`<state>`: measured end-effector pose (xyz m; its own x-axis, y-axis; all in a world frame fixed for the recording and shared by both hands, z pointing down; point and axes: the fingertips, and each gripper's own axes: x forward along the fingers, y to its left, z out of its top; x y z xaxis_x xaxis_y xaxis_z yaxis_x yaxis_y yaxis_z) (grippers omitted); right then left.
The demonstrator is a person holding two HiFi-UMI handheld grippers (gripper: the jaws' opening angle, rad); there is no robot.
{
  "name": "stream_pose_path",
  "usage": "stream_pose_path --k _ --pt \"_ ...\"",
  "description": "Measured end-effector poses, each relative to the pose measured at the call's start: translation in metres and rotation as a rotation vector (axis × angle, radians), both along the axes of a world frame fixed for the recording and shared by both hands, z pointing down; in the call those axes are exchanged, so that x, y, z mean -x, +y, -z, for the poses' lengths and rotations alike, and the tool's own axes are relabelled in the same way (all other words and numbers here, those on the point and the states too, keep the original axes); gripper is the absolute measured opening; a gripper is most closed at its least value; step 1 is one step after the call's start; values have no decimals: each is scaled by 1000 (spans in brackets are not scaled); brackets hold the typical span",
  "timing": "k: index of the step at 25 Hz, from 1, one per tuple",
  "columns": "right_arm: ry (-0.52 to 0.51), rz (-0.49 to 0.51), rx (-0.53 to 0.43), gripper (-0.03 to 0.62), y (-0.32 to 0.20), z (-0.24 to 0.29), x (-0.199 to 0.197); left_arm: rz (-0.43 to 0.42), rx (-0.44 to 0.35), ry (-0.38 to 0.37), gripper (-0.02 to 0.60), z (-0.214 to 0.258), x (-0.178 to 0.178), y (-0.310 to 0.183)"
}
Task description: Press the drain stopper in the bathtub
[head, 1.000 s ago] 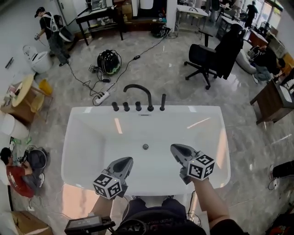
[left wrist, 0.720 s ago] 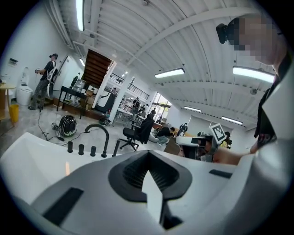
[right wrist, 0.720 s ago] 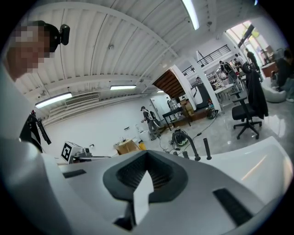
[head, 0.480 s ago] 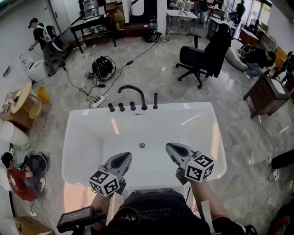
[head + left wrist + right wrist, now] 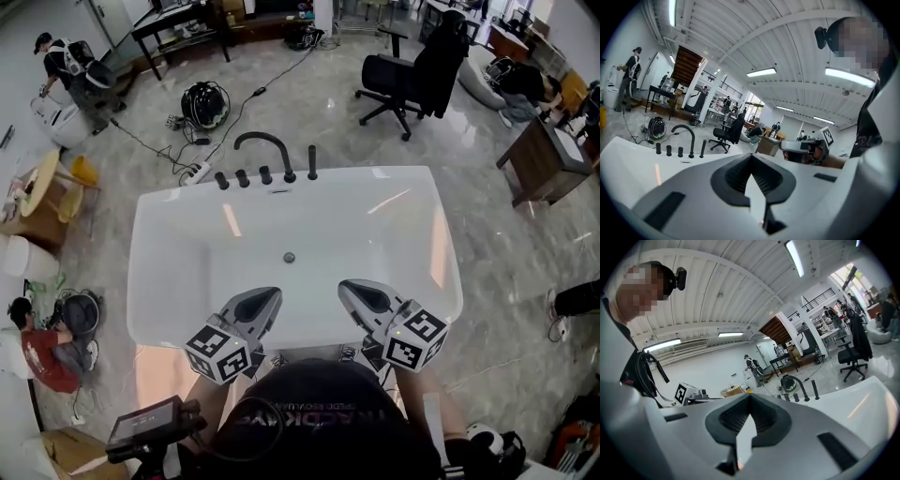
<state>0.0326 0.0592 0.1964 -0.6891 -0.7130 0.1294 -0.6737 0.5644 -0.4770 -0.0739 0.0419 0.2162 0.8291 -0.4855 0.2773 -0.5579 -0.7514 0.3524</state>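
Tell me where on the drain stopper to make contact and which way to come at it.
Its small round top, from straight above. The drain stopper lies low on the bathtub floor with no raised edge showing to pinch, so the shut tip of the right gripper pressing down probably suits best.

Black office chair, wooden desk

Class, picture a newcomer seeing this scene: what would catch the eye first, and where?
The big white rectangular bathtub fills the middle of the head view, with a small round metal drain stopper on its floor. The grey left gripper and right gripper hover shut over its near end.
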Motion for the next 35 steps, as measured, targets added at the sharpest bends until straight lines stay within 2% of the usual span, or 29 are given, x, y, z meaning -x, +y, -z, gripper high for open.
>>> stream_pose_path --k 11,16,26,30,35 --pt "-11 12 83 15 36 -16 10 -26 57 29 8 -5 -18 36" --pt "-27 9 83 15 42 -14 10 -24 66 25 8 -8 -21 44" --pt "-19 67 49 15 45 -13 25 10 16 7 8 0 -12 30" --pt "-24 64 45 15 42 -10 27 29 29 37 8 5 -12 28" --pt "-27 71 49 15 42 -12 28 11 41 28 8 0 -16 34"
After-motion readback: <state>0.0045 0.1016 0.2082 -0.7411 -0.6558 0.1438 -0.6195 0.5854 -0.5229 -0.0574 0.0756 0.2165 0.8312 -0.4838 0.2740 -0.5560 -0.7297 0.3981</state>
